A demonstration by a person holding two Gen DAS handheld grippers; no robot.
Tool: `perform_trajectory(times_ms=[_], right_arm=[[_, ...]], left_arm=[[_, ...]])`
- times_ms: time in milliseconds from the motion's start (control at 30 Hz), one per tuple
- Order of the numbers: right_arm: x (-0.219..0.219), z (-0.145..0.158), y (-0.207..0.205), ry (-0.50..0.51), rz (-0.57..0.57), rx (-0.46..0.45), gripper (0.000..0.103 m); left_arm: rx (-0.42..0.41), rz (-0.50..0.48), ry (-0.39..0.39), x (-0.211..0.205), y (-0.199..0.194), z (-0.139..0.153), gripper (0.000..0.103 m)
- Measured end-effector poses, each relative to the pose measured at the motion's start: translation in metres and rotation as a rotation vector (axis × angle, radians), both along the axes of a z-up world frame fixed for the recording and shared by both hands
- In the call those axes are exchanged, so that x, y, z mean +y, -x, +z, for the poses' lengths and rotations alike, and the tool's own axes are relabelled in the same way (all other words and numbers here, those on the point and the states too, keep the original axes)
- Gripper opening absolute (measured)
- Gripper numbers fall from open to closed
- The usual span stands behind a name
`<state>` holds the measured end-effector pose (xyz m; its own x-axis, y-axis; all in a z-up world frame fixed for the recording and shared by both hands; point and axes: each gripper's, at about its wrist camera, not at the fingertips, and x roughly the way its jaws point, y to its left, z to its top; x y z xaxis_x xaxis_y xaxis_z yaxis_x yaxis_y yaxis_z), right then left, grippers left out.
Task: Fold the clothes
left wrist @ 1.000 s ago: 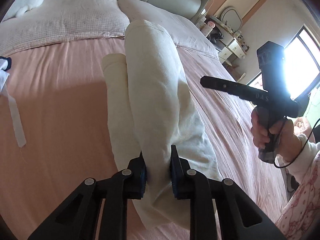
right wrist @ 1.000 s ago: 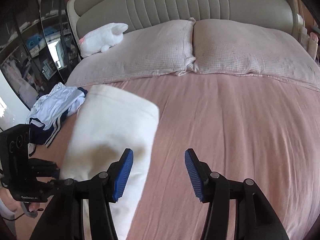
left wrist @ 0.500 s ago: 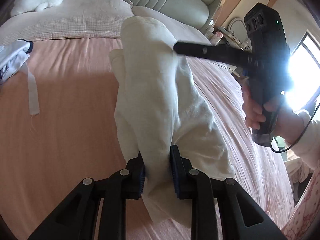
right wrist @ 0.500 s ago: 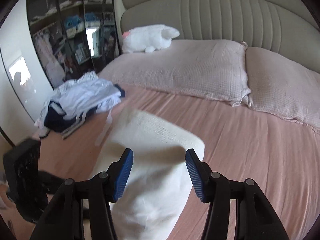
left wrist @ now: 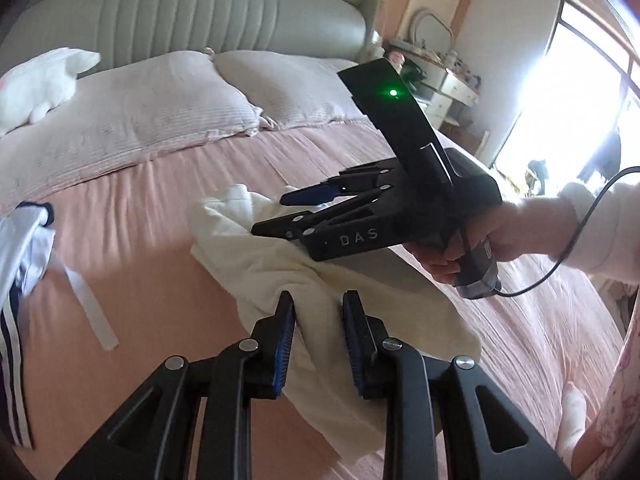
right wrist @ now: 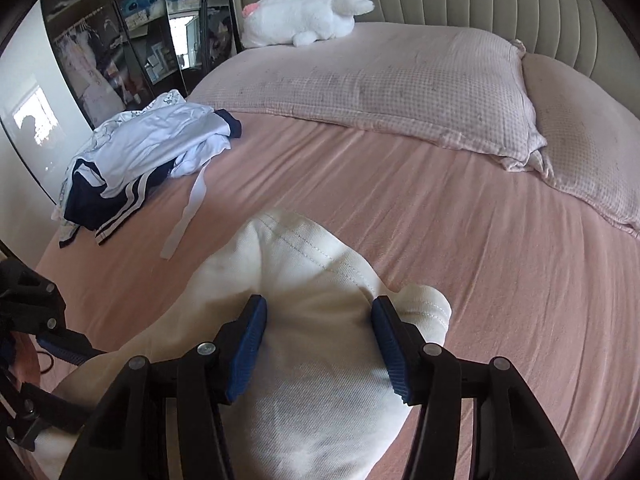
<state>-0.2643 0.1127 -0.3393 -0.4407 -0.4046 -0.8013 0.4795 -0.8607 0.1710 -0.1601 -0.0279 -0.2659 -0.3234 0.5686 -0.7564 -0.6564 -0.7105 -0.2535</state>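
A cream garment (left wrist: pixel 340 280) lies bunched on the pink bed sheet (left wrist: pixel 140 208). My left gripper (left wrist: pixel 320 308) has a raised fold of its near end between the pads. The jaws are opening, but the pads still touch the cloth. My right gripper (left wrist: pixel 272 216), held by a hand (left wrist: pixel 492 236), points down at the garment's far end. In the right wrist view the right gripper (right wrist: pixel 319 308) stands open, its blue pads either side of the cream garment's (right wrist: pixel 320 380) hemmed end. The left gripper (right wrist: pixel 52 340) shows at the left edge.
A pile of white and navy clothes (right wrist: pixel 152 160) with a loose white strip (right wrist: pixel 188 208) lies at the bed's left side. Two pillows (right wrist: pixel 380 92) and a white plush toy (right wrist: pixel 304 20) sit by the padded headboard. A glass-door wardrobe stands left; a dresser (left wrist: pixel 440 84) is by the window.
The garment was raised and drawn in, and now lies bunched on the sheet. The right gripper swept in from the right to its far end. The left jaws have spread slightly.
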Motion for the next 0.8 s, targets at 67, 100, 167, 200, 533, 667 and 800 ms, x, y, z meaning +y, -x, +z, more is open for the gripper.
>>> perform_trajectory(times_ms=[67, 100, 167, 200, 533, 667, 800], right_arm=[[0.001, 0.002, -0.002, 0.003, 0.002, 0.0, 0.055], [0.001, 0.004, -0.005, 0.001, 0.012, 0.01, 0.055], [0.001, 0.006, -0.009, -0.002, 0.023, 0.023, 0.055], [0.002, 0.007, -0.01, 0.0, 0.024, 0.026, 0.055], [0.076, 0.035, -0.029, 0.236, -0.233, 0.059, 0.051], [0.078, 0.032, -0.072, 0.171, -0.146, 0.043, 0.051], [0.056, 0.003, -0.1, 0.032, -0.08, -0.004, 0.051]], left_arm=[[-0.019, -0.024, 0.087, -0.008, -0.004, 0.008, 0.023], [-0.025, -0.034, 0.132, -0.013, -0.006, 0.012, 0.023], [-0.012, 0.043, 0.137, -0.03, 0.001, 0.013, 0.023], [-0.002, 0.095, 0.113, -0.035, 0.009, 0.016, 0.023], [0.034, 0.075, 0.085, -0.007, 0.049, -0.054, 0.033], [-0.145, 0.21, -0.008, -0.037, 0.074, -0.066, 0.079], [0.089, 0.164, -0.01, -0.025, 0.043, -0.017, 0.074]])
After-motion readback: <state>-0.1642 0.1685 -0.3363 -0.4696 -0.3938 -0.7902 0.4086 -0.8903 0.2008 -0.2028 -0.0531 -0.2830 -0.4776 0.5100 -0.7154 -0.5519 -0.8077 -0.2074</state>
